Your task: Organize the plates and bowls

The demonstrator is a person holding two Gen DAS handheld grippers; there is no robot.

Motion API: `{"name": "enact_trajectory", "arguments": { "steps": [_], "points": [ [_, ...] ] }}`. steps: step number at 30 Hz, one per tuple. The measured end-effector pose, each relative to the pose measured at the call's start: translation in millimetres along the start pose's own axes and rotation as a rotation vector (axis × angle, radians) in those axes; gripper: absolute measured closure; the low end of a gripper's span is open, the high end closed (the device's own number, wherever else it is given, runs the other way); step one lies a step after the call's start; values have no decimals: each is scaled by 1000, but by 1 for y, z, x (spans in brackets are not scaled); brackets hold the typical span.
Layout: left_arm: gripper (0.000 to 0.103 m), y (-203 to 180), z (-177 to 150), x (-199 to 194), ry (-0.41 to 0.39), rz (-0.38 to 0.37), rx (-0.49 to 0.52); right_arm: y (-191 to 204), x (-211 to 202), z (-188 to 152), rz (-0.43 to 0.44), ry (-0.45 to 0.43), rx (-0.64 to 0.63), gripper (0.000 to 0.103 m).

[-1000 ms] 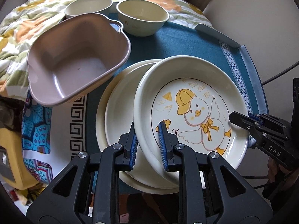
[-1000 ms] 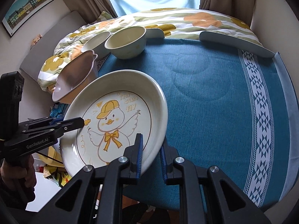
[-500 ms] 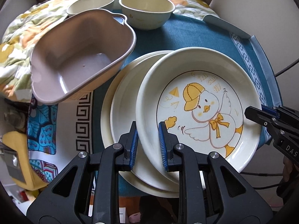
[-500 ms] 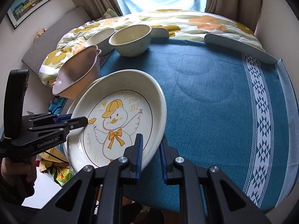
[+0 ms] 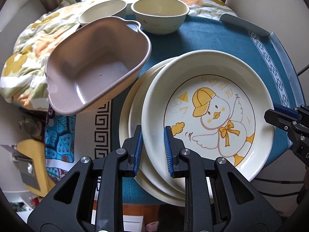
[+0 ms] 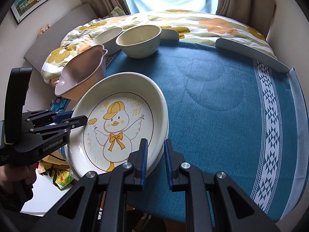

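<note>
Two tools: both clamped on the duck plate (image 5: 208, 116)
Left tool (image 5: 152, 150): grips its near rim
Right tool (image 6: 155, 160): grips the opposite rim
Plate's place: above plain plates (image 5: 133, 116) stacked on the surface (image 6: 222, 96)

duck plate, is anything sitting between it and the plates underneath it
Nothing visible. The cream duck-print plate, clamped at opposite rims by the left tool and right tool, sits just above the two plain cream plates, whose exposed rims are bare; the rest is hidden.
</note>
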State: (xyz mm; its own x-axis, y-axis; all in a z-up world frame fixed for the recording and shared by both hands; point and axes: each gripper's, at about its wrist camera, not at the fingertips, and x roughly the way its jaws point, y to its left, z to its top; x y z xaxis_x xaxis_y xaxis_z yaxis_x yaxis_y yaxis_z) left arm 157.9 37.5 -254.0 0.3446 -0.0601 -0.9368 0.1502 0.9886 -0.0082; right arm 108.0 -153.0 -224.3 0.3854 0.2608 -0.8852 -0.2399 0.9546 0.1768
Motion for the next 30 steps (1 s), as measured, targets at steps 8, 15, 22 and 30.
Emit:
{"name": "enact_trajectory", "arguments": {
  "steps": [8,15,22,30],
  "points": [
    [85,-1,0,-1,12,7,0,0,2,2,-3,4,1,87],
    [85,-3,0,-3,19,19,0,0,6,3,-5,9,1,87],
    [85,-2,-1,-6,26,23,-7,1,10,3,-6,25,-1,87],
    [85,-1,-1,-11,32,28,-20,2,14,4,-7,37,0,87]
  ]
}}
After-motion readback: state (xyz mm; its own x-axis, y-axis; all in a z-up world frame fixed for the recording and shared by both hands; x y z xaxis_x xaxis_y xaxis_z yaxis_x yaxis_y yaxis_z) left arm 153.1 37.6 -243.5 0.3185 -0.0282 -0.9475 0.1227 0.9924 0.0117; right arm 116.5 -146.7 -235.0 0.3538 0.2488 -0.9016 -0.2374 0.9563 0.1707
